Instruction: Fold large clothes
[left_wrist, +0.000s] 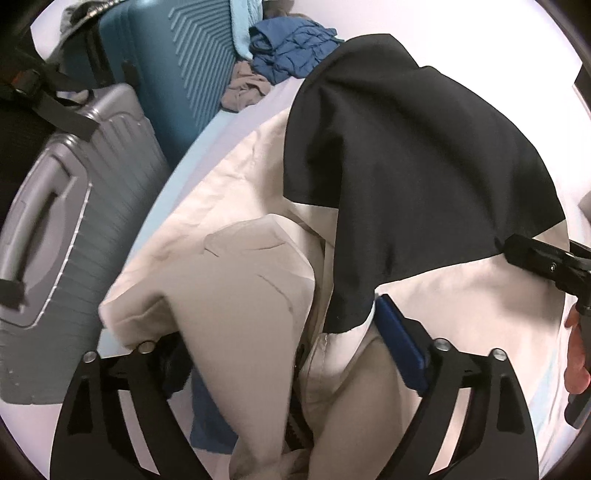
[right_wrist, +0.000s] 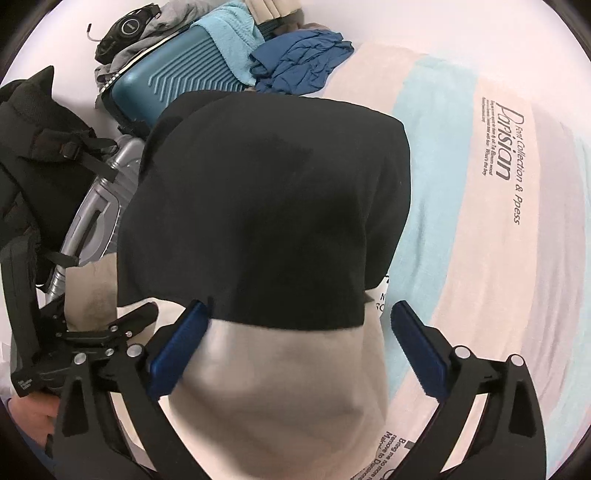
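A large garment, black (left_wrist: 406, 166) in its upper part and beige (left_wrist: 240, 277) below, lies bunched on the bed. In the left wrist view my left gripper (left_wrist: 280, 332) stands wide over the beige cloth. Folds of it lie between the fingers and hide the left finger, while the blue right pad (left_wrist: 399, 343) shows bare at the black hem. In the right wrist view my right gripper (right_wrist: 295, 332) is open, with both blue pads (right_wrist: 177, 354) either side of the beige fabric (right_wrist: 277, 387), just below the black panel (right_wrist: 277, 203). Each gripper shows at the edge of the other's view.
A striped pink and light blue sheet (right_wrist: 480, 221) with printed text covers the bed. A teal suitcase (left_wrist: 177, 74) and a grey suitcase (left_wrist: 74, 229) stand at its left edge, beside a black backpack (right_wrist: 29, 147). Blue clothes (left_wrist: 291, 48) are piled at the far end.
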